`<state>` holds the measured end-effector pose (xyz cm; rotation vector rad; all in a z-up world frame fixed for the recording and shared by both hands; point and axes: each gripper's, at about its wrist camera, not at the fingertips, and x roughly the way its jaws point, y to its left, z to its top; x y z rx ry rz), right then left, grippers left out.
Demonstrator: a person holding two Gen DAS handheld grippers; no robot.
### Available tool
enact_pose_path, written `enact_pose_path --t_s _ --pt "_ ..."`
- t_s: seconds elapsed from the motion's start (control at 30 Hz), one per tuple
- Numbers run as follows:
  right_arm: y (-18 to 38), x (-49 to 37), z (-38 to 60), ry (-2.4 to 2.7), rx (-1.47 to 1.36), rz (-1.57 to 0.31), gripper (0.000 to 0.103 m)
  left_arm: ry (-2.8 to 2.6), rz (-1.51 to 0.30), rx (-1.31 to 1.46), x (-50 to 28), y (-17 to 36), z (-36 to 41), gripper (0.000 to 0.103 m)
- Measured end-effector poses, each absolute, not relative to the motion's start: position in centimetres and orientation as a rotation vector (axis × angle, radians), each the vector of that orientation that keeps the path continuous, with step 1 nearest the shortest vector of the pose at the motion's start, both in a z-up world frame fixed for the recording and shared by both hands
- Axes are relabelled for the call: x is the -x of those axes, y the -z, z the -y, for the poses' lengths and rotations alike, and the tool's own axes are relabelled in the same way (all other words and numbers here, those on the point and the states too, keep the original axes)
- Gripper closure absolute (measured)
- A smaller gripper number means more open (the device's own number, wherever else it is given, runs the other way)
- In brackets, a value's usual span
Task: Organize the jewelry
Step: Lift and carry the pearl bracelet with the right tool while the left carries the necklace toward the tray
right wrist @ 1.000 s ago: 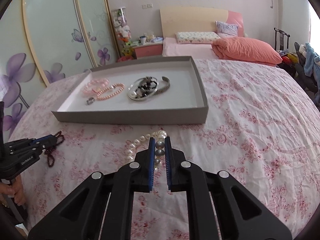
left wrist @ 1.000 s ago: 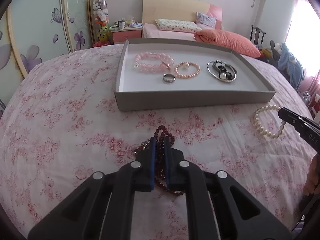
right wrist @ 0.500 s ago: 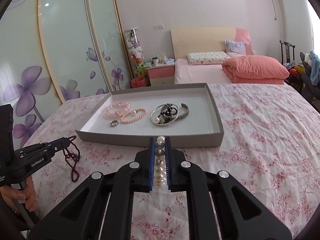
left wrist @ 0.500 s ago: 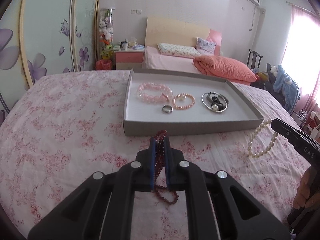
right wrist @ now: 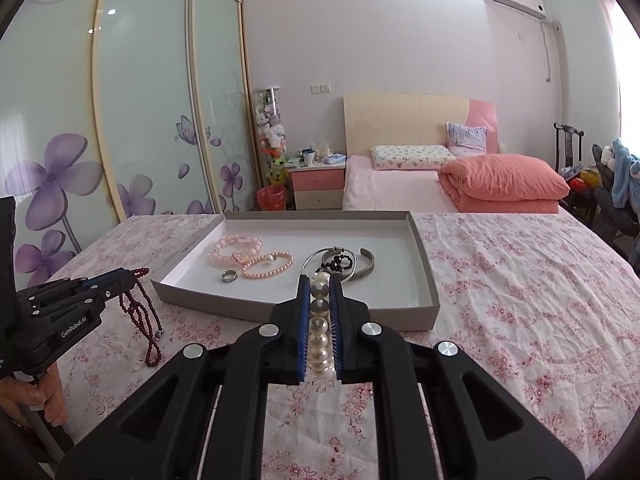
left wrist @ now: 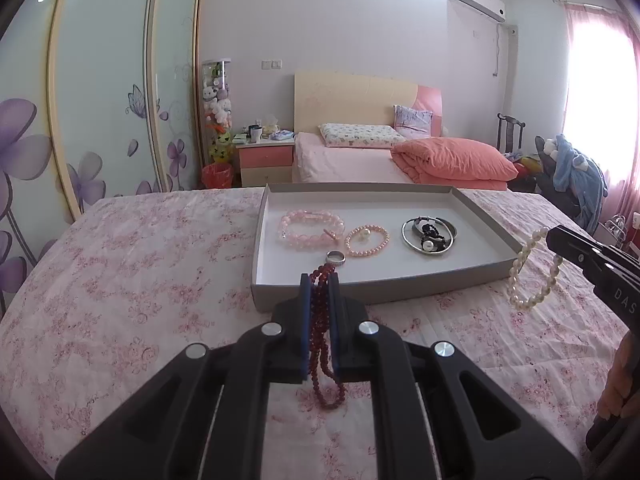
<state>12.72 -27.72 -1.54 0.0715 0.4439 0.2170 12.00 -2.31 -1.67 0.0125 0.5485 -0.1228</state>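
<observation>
In the last second we have lifted both strings off the bedspread point(left wrist: 120, 280). Our left gripper point(left wrist: 319, 280) is closed on the dark red bead strand point(left wrist: 320, 340), our right gripper point(right wrist: 320, 284) on the white pearl bracelet point(right wrist: 320, 328); both hang before the grey tray point(left wrist: 360, 296), ready to go in. The tray holds two pink bracelets, one ring point(left wrist: 335, 257), and a cluster of bangles point(left wrist: 429, 236) we cannot count.
</observation>
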Motion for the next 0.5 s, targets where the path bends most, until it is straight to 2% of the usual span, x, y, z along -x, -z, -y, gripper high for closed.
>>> enact_pose_path --t_s 0.5 --pt "0.2 -13.0 26.9 -0.217 -0.036 -0.382 0.092 0.135 -0.5 -0.045 -12.4 0.8 3.7 0.094"
